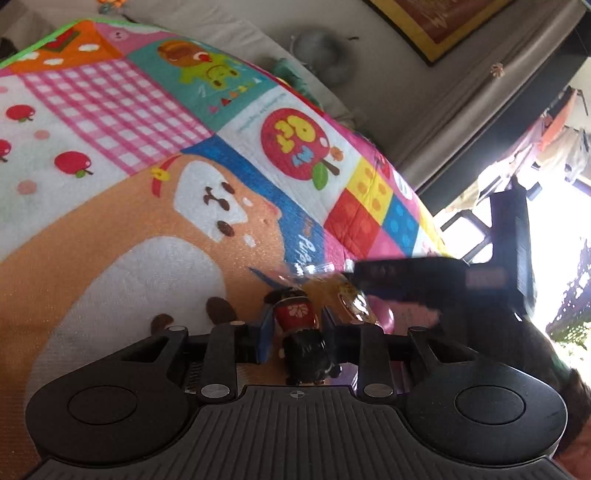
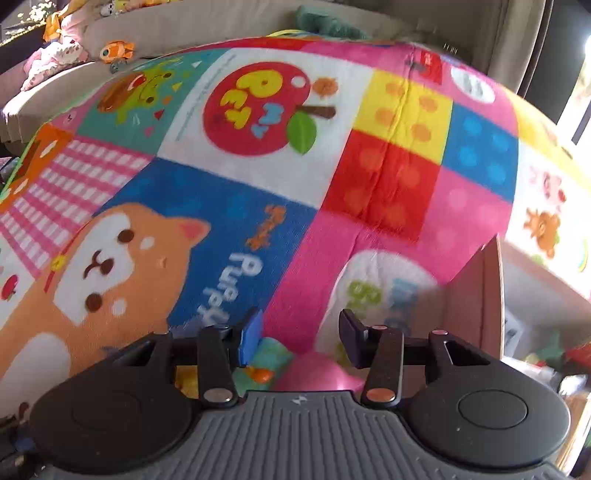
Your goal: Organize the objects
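Black-haired doll [image 1: 299, 332] head hidden inside left claw [image 1: 295, 325].

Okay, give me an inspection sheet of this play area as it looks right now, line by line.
Surface: patchwork cartoon play mat, dog and apple prints.
Job's things: small wooden doll with red body and black hair; pink ball; turquoise soft toy.
Clutter: clear-wrapped packet beside the doll; cardboard box flap.
Grippers: left gripper shut on the doll; right gripper, jaws apart, nothing between them, above ball and soft toy.
Cables: nothing seen.
Surroundings: beige sofa with small toys; bright window at right.
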The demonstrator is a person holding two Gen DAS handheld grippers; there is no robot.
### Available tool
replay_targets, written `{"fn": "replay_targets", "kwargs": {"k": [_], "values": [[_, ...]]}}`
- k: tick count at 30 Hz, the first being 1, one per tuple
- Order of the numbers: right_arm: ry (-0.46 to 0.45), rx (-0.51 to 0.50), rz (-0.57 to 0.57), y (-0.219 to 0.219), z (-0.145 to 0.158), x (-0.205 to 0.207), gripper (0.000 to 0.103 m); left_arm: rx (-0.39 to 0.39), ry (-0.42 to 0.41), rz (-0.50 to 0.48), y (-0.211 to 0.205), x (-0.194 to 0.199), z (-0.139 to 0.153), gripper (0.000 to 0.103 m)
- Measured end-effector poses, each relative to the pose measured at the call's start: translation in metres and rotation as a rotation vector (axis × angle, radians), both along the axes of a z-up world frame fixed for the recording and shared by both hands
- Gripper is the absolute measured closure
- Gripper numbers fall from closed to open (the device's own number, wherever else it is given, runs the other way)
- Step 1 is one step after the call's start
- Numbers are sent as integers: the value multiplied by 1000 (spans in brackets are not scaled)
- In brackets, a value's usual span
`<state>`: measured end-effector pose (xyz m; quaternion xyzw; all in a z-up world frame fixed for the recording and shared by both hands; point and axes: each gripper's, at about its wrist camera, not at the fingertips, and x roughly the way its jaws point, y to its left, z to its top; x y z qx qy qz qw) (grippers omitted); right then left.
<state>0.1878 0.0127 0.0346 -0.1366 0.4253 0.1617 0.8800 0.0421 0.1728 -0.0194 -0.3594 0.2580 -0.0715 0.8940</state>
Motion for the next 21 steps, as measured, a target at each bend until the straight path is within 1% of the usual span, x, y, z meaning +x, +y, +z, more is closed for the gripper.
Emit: {"fn": "replay_targets", "kwargs": {"k": [4,6,8,10,11,13,14,16,17,18,19,21], "values": [[-7,-6,64,-10,4,-43,62,6,-3,20,1,-2,1,72],[20,7,75,-22,3,-60,62,7,-4,17,1,-2,1,72],[51,37,83,-36,2,-77,62,20,-5,0,-2,-2,2,72],[50,54,94,-50,3,-98,62,42,-3,-45,-8,0,3,72],[54,68,96,-58,3,-108,62,59,-5,-71,-12,1,4,72],[53,92,96,-74,3,-126,63,123,-15,-109,-24,1,7,72],[42,93,94,-81,2,-135,62,158,-20,-117,-29,0,9,72],[-17,56,89,-96,0,-151,62,203,-27,-121,-36,-2,11,72],[-52,22,86,-103,-1,-158,57,212,-25,-121,-38,-2,11,72],[-93,-10,74,-111,-1,-165,47,214,-21,-120,-38,-2,11,72],[-132,-41,54,-119,-2,-170,41,212,-18,-120,-37,-1,10,72],[-178,-58,2,-137,-2,-179,24,213,-16,-120,-38,-1,10,72]]}}
